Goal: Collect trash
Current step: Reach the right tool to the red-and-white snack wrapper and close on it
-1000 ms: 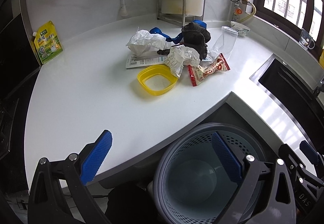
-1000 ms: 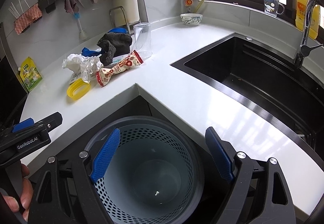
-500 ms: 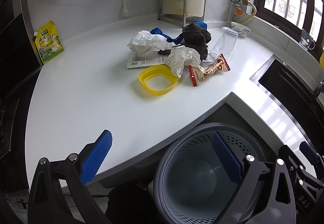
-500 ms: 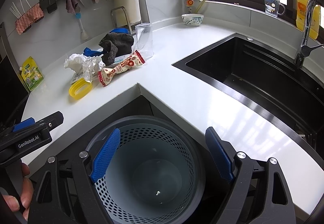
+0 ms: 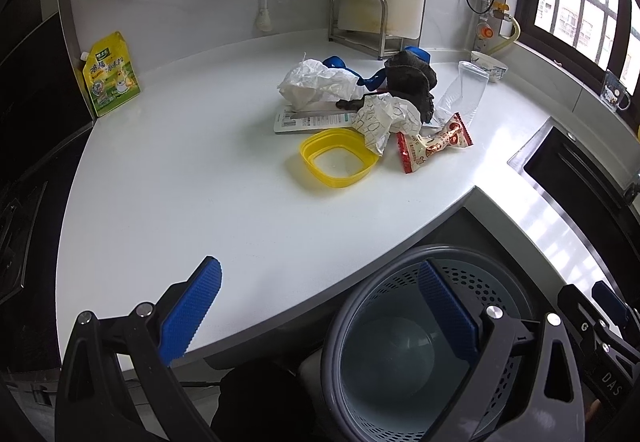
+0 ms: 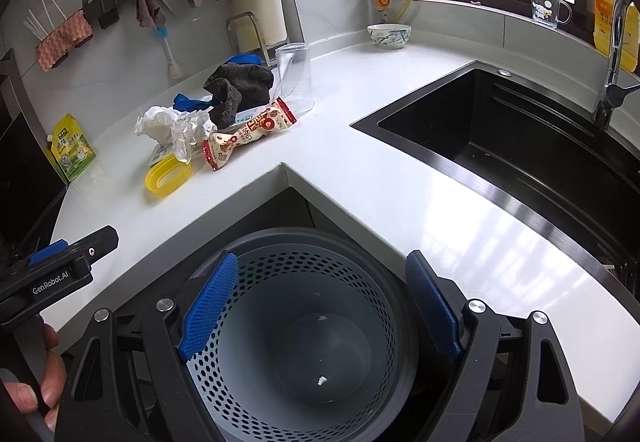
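A pile of trash lies on the white counter (image 5: 180, 182): crumpled white paper (image 5: 384, 118) (image 6: 176, 126), a red-and-white snack wrapper (image 5: 434, 142) (image 6: 248, 134), a yellow plastic lid (image 5: 338, 158) (image 6: 168, 174), a dark cloth (image 5: 412, 82) (image 6: 240, 86) and a clear plastic cup (image 5: 464, 94) (image 6: 296, 78). A grey perforated bin (image 5: 432, 346) (image 6: 304, 326) stands below the counter corner, almost bare inside. My left gripper (image 5: 320, 306) is open near the counter's front edge. Above the bin my right gripper (image 6: 320, 302) is open and holds nothing.
A black sink (image 6: 520, 146) with a tap (image 6: 612, 82) lies to the right. A yellow-green pouch (image 5: 110, 76) leans at the back left. A bowl (image 6: 389, 35) sits by the window. A hand (image 6: 36, 382) holds the left gripper's handle.
Both grippers have crept slightly forward and stay open. The trash pile has not moved.
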Demonstrator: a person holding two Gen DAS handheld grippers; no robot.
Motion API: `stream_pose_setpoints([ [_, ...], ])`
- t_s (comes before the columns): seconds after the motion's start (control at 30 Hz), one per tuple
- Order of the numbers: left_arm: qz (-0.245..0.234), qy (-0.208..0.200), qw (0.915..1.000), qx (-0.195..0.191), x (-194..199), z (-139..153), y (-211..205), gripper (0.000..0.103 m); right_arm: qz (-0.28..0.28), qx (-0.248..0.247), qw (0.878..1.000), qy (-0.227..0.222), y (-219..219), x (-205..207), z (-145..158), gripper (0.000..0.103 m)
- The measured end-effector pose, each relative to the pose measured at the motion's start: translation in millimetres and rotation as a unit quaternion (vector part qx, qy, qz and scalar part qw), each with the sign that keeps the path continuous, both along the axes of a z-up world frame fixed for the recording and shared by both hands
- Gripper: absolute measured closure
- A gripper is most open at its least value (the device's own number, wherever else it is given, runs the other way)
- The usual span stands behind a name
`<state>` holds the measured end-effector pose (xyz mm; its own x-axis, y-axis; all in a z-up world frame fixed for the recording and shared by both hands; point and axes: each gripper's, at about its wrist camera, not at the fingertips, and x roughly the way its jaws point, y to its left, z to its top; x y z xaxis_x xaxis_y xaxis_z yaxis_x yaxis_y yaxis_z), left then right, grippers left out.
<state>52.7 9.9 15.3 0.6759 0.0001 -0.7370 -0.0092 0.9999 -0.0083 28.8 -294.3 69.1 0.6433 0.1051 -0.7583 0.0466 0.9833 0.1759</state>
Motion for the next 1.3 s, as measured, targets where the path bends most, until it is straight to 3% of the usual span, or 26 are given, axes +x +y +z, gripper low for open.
stream_pose_setpoints([
  [0.33, 0.019, -0.005, 0.9998, 0.009, 5.7, 2.3, 14.4, 0.006, 0.012, 0.007, 1.000, 0.012, 7.2, 24.2, -4.5, 0.021],
  [0.6, 0.016, 0.001, 0.9998, 0.008, 21.9, -1.6, 21.4, 0.006, 0.003, 0.030, 0.999, 0.032, 21.1, 66.4, -8.0, 0.021],
  [1.0, 0.012, 0.009, 0.9999, -0.009, 65.6, -8.3, 30.2, 0.006, -0.024, 0.035, 0.998, 0.039, 40.4, 133.2, -13.4, 0.021],
  [1.3, 0.020, 0.007, 0.9998, -0.005, 77.2, -10.9, 38.7, 0.006, -0.045, 0.035, 0.997, 0.050, 52.4, 175.5, -26.2, 0.021],
])
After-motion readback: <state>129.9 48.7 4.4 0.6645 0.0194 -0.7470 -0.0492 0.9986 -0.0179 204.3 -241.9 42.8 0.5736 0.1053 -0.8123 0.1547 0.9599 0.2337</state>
